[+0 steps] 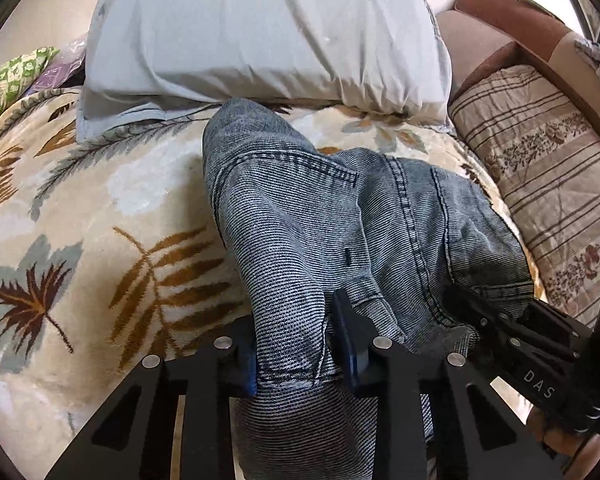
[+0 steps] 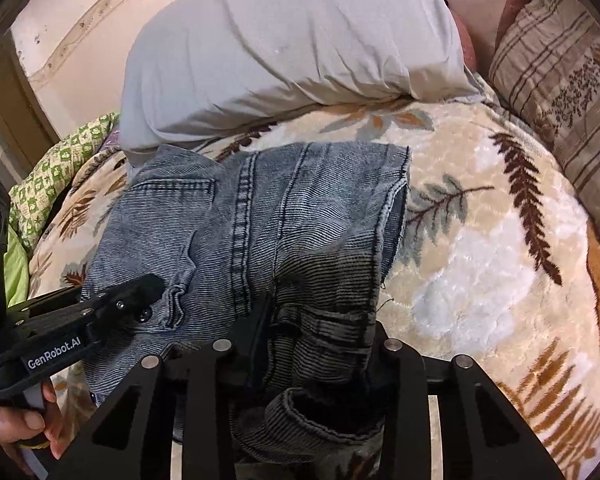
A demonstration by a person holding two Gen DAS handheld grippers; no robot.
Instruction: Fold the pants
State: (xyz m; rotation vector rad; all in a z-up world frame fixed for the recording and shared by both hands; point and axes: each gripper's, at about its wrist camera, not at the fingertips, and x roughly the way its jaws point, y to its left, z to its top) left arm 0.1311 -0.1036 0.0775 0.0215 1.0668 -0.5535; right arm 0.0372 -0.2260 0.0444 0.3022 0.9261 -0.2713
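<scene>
While the pants (image 1: 300, 216) lie bunched on the leaf-patterned blanket (image 1: 100, 208), left gripper (image 1: 296, 356) and right gripper (image 2: 320, 344) each clamp denim.

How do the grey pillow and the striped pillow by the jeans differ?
The grey pillow is plain and unpatterned; the striped pillow carries brown stripes and floral bands. The grey pillow lies right behind the jeans; the striped pillow sits off to the right, apart from them. The grey pillow looks noticeably creased, the striped pillow smoother. Both rest at the edge of the leaf-print blanket.
</scene>
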